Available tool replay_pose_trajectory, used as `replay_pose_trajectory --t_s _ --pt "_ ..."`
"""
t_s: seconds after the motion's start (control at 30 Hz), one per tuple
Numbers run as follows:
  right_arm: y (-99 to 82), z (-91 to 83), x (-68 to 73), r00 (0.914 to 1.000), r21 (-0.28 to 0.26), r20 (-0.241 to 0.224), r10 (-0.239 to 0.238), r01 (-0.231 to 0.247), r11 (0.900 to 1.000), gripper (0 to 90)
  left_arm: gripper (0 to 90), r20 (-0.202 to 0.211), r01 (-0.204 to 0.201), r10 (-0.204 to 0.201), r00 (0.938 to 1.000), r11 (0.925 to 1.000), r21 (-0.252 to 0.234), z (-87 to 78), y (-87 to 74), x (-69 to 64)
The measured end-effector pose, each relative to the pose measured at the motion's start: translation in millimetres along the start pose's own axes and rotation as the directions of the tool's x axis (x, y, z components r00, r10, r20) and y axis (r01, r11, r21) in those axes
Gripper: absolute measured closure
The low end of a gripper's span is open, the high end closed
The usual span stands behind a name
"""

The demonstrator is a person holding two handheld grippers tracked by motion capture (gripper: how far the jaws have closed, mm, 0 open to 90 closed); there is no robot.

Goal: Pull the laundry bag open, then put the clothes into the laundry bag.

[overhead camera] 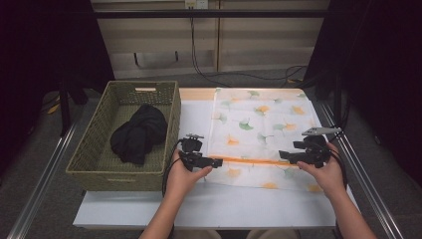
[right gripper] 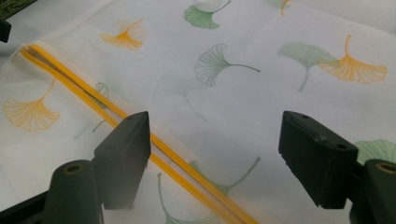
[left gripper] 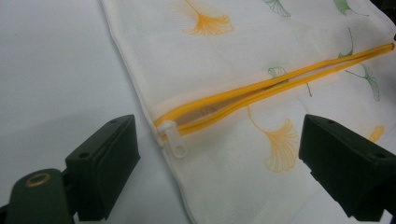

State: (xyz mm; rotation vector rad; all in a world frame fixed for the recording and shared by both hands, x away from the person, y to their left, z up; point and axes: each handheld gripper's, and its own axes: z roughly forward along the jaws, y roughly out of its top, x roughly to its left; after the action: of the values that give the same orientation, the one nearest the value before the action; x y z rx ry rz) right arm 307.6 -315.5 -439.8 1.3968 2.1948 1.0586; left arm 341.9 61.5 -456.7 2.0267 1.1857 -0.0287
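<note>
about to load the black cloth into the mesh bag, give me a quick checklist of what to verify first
1. Zipper undone: ok, the two yellow edges lie parted along its length.
2. Zipper pull parked at the end of the track: ok, at the bag's edge.
3. Left gripper free: ok, jaws wide, pull between them but untouched.
4. Right gripper free: ok, jaws open above the zipper, nothing pinched.
5. Laundry bag lying flat on the table: ok.
6. Black cloth reachable: ok, bundled on top in the wicker basket.
7. Opening wide enough for the bundle: cannot tell.
</note>
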Motion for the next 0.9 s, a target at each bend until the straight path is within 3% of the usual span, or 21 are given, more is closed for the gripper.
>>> replay_pose_trajectory --t_s 0.3,0.5,0.9 --pt "6.0 11.5 7.5 0.9997 0.018 -0.013 -0.02 0.02 0.9996 25.5 11.3 0.02 0.006 -0.006 0.9998 0.9997 -0.022 -2.6 -0.4 -1.5" --pt "11.3 19.0 12.8 0.9992 0.027 -0.027 -0.03 0.031 0.9992 25.5 9.1 0.024 -0.004 0.004 0.9997 1.0 -0.003 -1.3 -2.1 -1.6" --pt "10.0 31.7 15.4 0.9993 0.053 -0.02 -0.033 0.034 0.998 26.1 8.5 0.028 -0.007 0.007 0.9996 0.9999 -0.009 -3.1 -1.5 -1.9"
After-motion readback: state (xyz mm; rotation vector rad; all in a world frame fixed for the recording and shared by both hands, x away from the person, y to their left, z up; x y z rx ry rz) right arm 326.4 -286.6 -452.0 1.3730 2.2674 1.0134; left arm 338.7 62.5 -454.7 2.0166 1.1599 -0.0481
